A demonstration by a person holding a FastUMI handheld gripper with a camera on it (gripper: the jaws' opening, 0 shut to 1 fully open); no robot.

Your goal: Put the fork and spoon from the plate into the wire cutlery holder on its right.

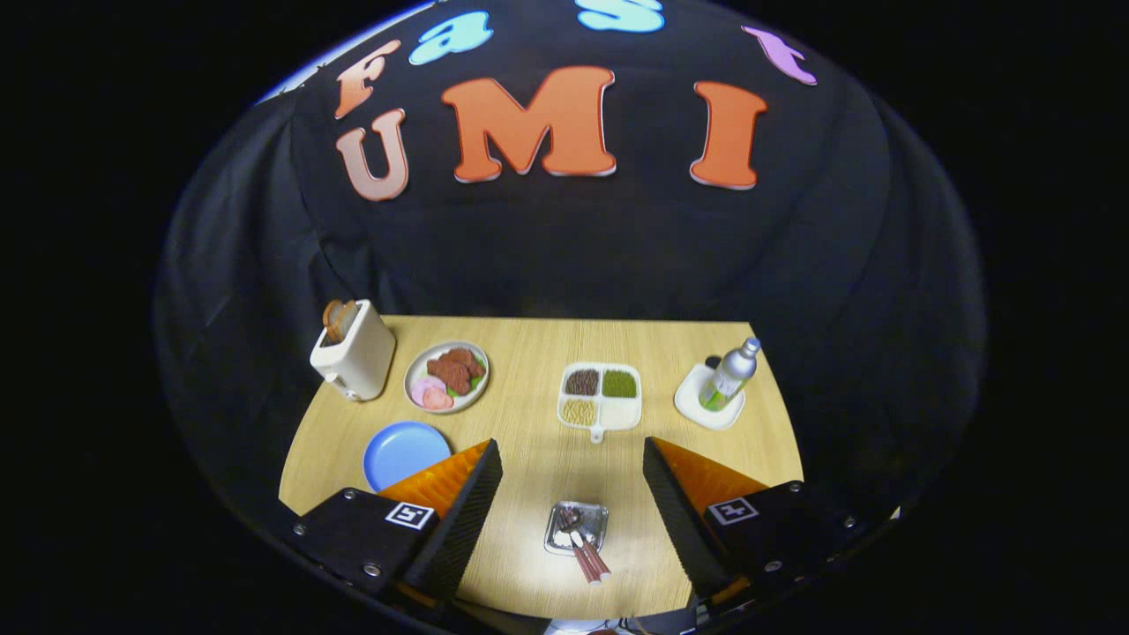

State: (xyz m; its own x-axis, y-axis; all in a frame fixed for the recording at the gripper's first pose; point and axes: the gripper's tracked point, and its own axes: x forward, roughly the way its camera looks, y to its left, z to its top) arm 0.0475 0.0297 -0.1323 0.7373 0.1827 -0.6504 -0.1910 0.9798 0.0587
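Across the wooden table [529, 353], taking the small metal plate [576, 527] as your marker, you had everything else set beyond it: a white toaster [355, 357] far off to its left with bread in the slot, a blue plate [401, 452] nearer on that side, a plate of meat and vegetables [446, 377] behind that, a four-part tray of grains [600, 397] straight past it, and a bottle [730, 375] on a white square dish well off to its right. Your gripper [573, 481] hung above the metal plate with its fingers spread wide and nothing between them. On the plate lay the fork and spoon [582, 547] — red handles side by side, jutting over its near edge toward you. I could not make out the wire cutlery holder to the plate's right. The risk from there, as I judge it: the two handles sat so close that closing on one would likely drag or flick the other — and the light plate might skid with them.
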